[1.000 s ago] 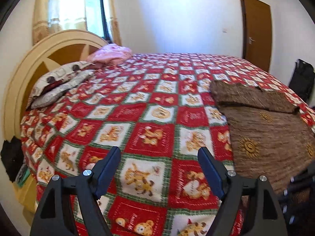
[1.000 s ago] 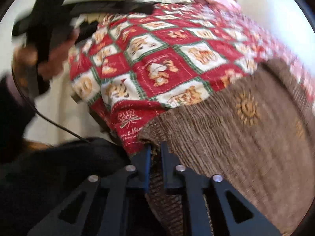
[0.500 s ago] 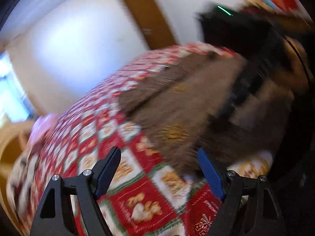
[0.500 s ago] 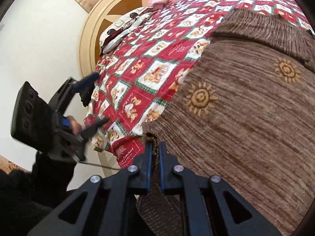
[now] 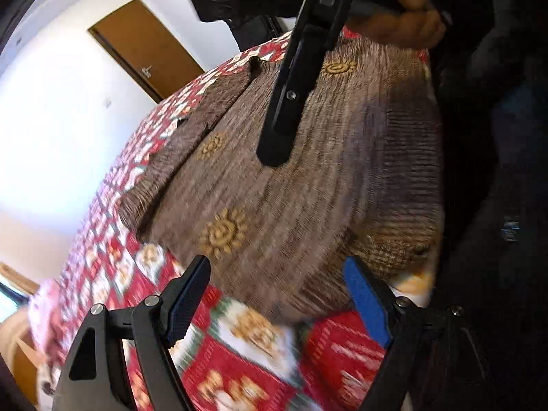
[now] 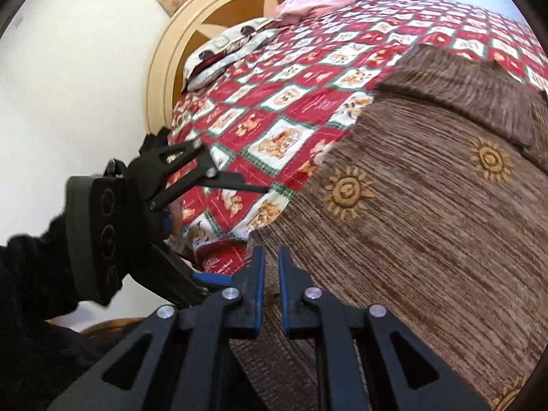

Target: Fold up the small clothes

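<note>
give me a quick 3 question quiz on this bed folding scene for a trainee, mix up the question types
1. True or false: the left claw is open, its fingers either side of the near edge of the brown garment.
2. Multiple choice: the right claw is
A. open above the pillow
B. shut on the brown garment's edge
C. gripping the pink cloth
3. Fill in: the brown garment lies on a red, white and green ____ with animal squares.

Key: 1 true; 2 B; 3 bedspread
</note>
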Available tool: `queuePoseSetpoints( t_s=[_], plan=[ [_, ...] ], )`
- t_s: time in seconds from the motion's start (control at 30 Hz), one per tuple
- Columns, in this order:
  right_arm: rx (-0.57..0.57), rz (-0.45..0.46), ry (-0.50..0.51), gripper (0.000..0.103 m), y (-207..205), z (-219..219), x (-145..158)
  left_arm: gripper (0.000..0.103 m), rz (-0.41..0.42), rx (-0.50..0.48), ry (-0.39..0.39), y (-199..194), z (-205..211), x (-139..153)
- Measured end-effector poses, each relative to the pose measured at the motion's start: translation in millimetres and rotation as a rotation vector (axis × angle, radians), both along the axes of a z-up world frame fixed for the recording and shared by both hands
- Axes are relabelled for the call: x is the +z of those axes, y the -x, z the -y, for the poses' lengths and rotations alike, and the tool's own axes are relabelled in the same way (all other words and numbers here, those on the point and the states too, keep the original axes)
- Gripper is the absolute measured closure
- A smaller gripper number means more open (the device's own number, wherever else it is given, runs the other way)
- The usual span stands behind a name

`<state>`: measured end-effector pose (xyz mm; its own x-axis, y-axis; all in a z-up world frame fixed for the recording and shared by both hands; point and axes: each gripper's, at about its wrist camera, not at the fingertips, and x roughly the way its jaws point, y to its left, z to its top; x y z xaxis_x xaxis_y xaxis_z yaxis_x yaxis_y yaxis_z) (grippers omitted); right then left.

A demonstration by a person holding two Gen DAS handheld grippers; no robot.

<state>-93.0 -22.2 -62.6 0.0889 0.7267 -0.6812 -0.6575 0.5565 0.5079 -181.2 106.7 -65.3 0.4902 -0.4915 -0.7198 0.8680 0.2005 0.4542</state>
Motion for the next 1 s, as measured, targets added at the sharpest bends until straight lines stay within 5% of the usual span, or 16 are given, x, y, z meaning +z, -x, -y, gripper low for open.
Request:
queuePoseSetpoints(
  t_s=[0.27,0.33,0.47,0.53,0.57,0.67,0.77,1.0],
  plan=[
    [-0.016,-0.115,0.004,0.085,-8.9,-4.7,-28.1,0.022,0.023,-0.076,-0.065,14.8,-2.1,-5.6],
    [0.007,-0.158,0.001,0.077,-5.0,-10.7,-34.1,0.022,0.027,-0.083,-0.087,13.1,-1.5,-3.4],
    [0.069,-0.162,0.001,0.042,10.4,-21.3,-35.3,0.022,0.033,-0.092,-0.093,14.0,-6.6,4.0],
    [0.087,-0.127,0.024,0.042,16.9,-28.8,-35.4,0.022,0.04,-0.104,-0.092,19.4,-9.9,7.1],
    [0.102,-0.116,0.039,0.046,19.6,-32.6,-37.3,0.022,0.044,-0.107,-0.093,20.2,-10.2,7.6],
    [0.184,-0.079,0.102,0.092,32.0,-46.8,-44.3,0.022,0.044,-0.131,-0.103,25.1,-7.5,6.5],
    [0.222,0.008,0.17,0.093,40.2,-58.3,-37.4,0.022,0.066,-0.178,-0.155,30.4,-2.0,-0.9],
    [0.241,0.025,0.038,0.093,34.1,-53.7,-0.6,0.022,0.11,-0.292,-0.204,29.4,16.0,-10.1]
  ],
)
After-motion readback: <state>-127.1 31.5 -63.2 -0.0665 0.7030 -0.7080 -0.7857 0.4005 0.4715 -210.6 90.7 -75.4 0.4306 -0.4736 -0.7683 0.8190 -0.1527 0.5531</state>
